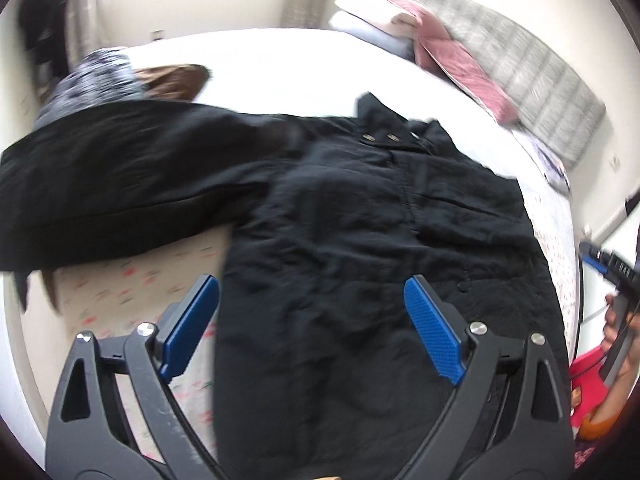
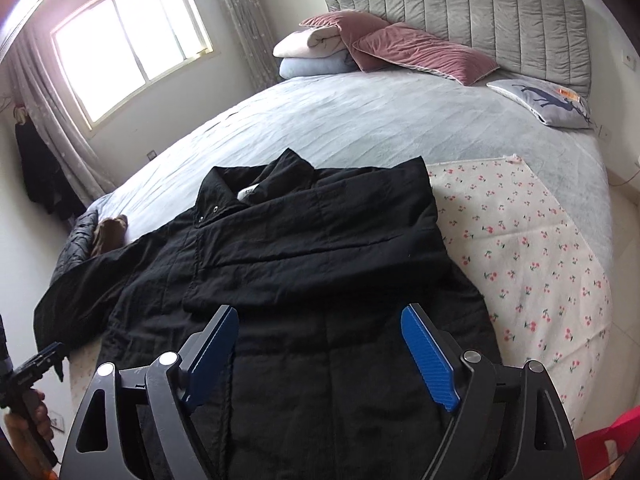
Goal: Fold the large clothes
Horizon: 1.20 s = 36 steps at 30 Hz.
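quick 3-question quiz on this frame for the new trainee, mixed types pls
1. True or false: the left gripper is clamped on the black coat.
2. Which side of the coat is already folded in over the body?
A. the sleeve side near the floral cloth
B. the sleeve side towards the window
C. neither
3. Fill in: the right gripper hangs above the coat with its jaws ____.

Key: 1 false, both pads are apart with nothing between them. 2 A, the other sleeve lies stretched out. 3 open.
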{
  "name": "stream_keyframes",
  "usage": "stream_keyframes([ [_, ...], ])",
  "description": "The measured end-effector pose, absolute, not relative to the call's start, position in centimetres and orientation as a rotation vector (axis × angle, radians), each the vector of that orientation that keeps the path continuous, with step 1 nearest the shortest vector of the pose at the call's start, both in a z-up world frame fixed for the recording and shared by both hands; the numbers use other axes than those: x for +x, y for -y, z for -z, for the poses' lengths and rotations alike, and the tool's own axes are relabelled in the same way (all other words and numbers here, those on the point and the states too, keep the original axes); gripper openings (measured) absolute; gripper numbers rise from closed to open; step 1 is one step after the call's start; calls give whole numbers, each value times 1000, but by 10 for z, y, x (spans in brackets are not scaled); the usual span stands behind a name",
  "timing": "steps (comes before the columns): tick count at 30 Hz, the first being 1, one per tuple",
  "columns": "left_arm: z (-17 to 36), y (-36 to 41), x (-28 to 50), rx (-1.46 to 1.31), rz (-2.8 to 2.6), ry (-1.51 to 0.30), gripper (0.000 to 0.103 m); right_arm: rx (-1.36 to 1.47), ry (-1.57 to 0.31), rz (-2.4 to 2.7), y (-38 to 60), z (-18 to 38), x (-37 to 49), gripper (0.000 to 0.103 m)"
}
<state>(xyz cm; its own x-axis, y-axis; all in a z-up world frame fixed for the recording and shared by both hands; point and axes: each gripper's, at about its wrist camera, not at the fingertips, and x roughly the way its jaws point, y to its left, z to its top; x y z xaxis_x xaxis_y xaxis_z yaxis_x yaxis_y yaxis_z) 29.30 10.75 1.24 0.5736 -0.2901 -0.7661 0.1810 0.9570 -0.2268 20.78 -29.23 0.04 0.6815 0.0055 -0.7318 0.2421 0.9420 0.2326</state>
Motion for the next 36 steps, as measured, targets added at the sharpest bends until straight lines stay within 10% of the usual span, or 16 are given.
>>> stream_keyframes([
  [24, 75, -356, 299, -744, -193, -625, 91, 389, -829, 152, 289, 34, 207, 85],
  [27, 74, -360, 303, -758, -200, -576, 72, 368, -845, 133, 283, 37, 211, 85],
  [31, 55, -355, 293, -711, -278, -477, 9, 355, -856, 113, 276, 40, 213, 85],
  [36, 1, -323, 292, -643, -193, -355, 5, 357, -862, 99, 273, 42, 215, 85],
])
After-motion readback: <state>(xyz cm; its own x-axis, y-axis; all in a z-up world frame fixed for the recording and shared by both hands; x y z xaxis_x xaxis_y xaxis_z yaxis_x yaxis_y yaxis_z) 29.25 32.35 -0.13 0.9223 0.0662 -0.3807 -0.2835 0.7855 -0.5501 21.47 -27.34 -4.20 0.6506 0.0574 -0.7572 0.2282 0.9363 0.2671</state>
